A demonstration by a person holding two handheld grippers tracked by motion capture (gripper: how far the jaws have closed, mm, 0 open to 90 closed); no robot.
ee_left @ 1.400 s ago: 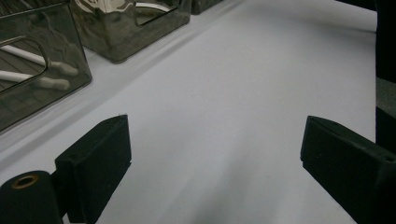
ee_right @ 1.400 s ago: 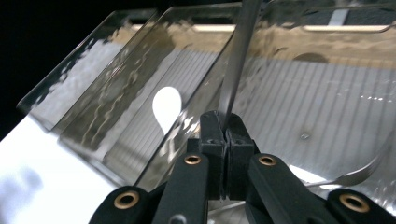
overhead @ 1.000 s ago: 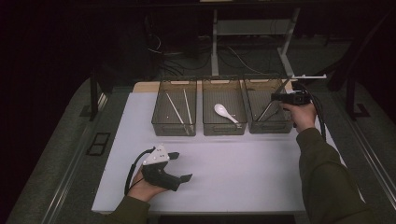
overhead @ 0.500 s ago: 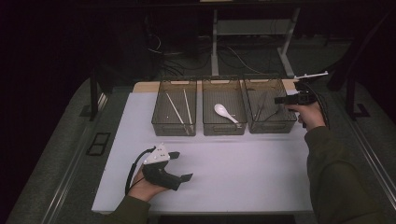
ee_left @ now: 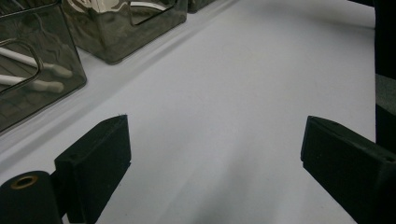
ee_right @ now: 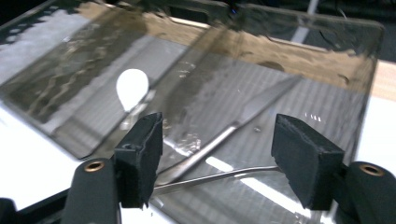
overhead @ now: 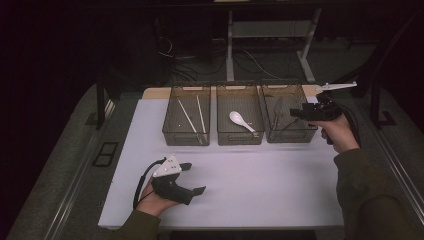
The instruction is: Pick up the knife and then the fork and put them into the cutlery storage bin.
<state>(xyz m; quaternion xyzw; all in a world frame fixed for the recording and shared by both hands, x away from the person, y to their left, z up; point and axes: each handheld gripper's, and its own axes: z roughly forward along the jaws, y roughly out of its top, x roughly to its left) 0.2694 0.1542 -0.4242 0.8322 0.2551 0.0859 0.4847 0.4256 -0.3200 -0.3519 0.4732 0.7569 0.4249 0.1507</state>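
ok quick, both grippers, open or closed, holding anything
left gripper: open, holding nothing, over the white table.
right gripper: open, holding nothing, by the right bin.

1. High view: dim room, dark surroundings; the white bench (overhead: 260, 175) is the brightest area, lit from above.
2. Left gripper view: soft, even light on the bench top, with faint shadows.
3. Right gripper view: glare and rippled reflections on the smoky bin (ee_right: 289, 60); edges blurred.
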